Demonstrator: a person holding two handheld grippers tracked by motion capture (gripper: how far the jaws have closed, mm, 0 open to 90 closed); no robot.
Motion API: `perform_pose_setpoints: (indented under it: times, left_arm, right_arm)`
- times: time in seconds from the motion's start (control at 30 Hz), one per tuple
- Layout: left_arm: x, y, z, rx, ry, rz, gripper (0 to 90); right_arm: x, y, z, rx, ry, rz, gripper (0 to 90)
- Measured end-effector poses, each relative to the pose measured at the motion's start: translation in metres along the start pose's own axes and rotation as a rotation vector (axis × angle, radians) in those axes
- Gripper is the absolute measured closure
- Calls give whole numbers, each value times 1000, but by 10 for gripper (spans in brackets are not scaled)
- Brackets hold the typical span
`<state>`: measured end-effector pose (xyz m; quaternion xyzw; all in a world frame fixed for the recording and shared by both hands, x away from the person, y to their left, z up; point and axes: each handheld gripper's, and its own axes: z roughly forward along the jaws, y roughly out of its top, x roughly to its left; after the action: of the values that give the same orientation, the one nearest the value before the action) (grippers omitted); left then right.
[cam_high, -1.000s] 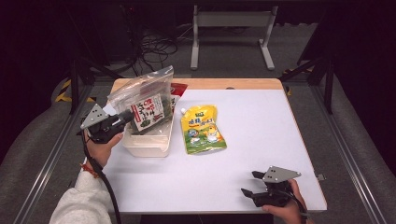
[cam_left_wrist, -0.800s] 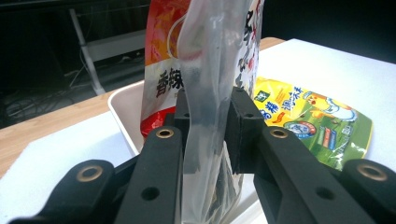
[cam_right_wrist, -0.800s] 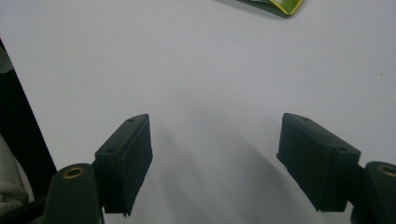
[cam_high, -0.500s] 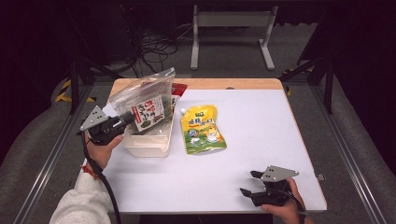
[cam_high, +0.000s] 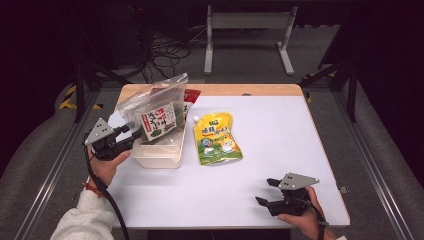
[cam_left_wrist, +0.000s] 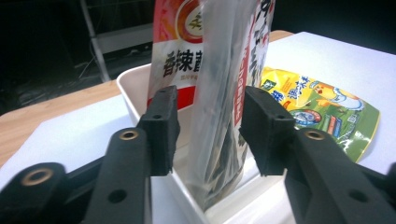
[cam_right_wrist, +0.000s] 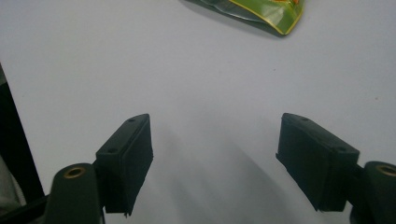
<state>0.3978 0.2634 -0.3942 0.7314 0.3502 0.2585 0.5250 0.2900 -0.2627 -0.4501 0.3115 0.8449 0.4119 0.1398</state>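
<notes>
A clear zip bag (cam_high: 157, 112) with a seaweed packet inside stands upright in a white bin (cam_high: 155, 157) at the table's left. My left gripper (cam_high: 134, 131) is at the bin's left side. Its jaws have just been opening, and the zip bag (cam_left_wrist: 224, 116) stands between them with a gap at the left pad, so it is open. Behind the bag in the bin (cam_left_wrist: 135, 88) leans a red packet (cam_left_wrist: 175, 51). My right gripper (cam_high: 264, 191) hovers open over bare table at the front right, nothing between its jaws (cam_right_wrist: 215, 158).
A yellow-green spouted pouch (cam_high: 217, 140) lies flat on the white table right of the bin, its corner at the top of the right gripper view (cam_right_wrist: 261, 9). The table's front edge is close to the right hand. A metal stand (cam_high: 247, 30) stands beyond the far edge.
The left jaws have spread apart and let go of the zip bag, which stays standing in the bin. The right gripper has kept still.
</notes>
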Motion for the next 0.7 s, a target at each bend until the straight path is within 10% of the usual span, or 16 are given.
perform_pose_setpoints:
  times: [0.7]
  left_arm:
    - [-48, -11, -38, 76, 63, 71, 303]
  right_arm:
    - [-15, 11, 1, -41, -47, 8, 269]
